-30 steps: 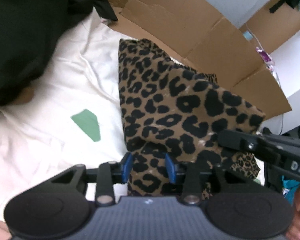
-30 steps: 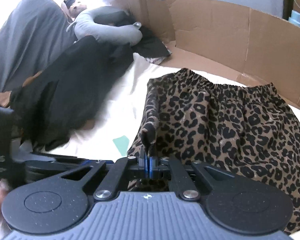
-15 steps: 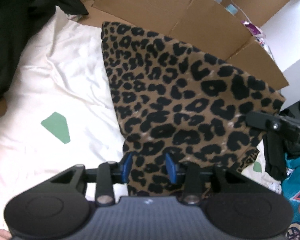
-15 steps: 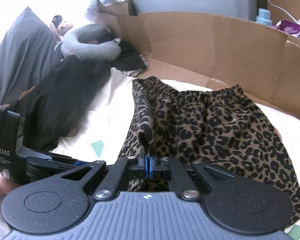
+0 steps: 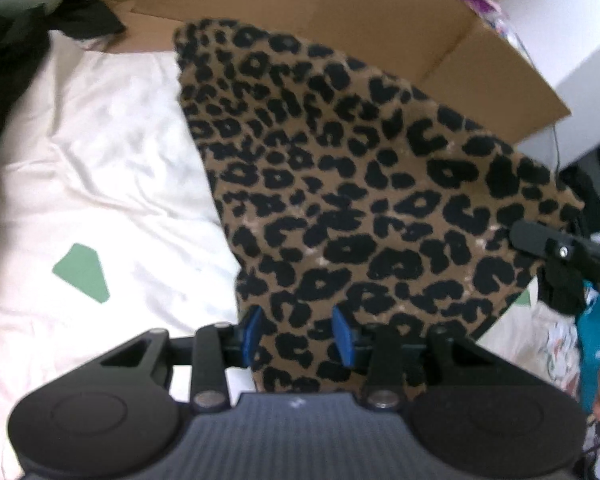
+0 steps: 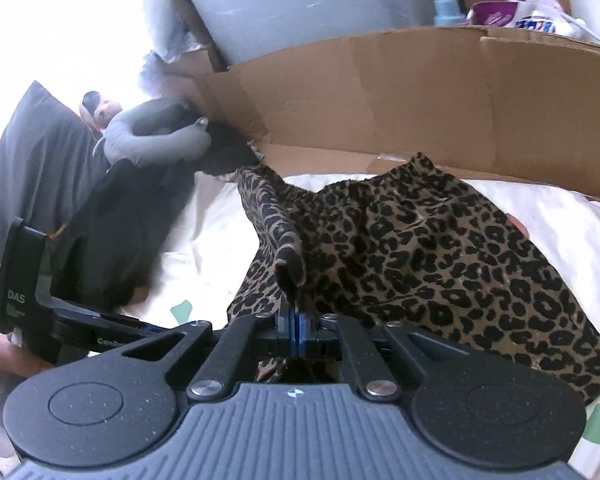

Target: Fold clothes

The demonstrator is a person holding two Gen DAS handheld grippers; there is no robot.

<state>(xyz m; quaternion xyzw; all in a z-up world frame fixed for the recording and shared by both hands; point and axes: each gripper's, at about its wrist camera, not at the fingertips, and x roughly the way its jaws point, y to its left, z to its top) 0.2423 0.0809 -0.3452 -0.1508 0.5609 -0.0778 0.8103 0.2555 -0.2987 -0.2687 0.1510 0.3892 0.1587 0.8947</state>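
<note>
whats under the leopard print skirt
The leopard print skirt lies on a white sheet, which shows around its edges. Whatever else sits beneath the fabric is covered. Brown cardboard stands behind it.

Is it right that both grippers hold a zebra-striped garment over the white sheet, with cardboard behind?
Not quite: the garment is leopard-spotted, not zebra-striped, as both wrist views show. The right gripper and left gripper do hold it over the white sheet, cardboard behind.

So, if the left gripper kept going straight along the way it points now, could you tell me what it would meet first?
Most likely the leopard-print garment: its cloth already lies between the left gripper's blue pads and fills the view ahead. Depth is unclear.
</note>
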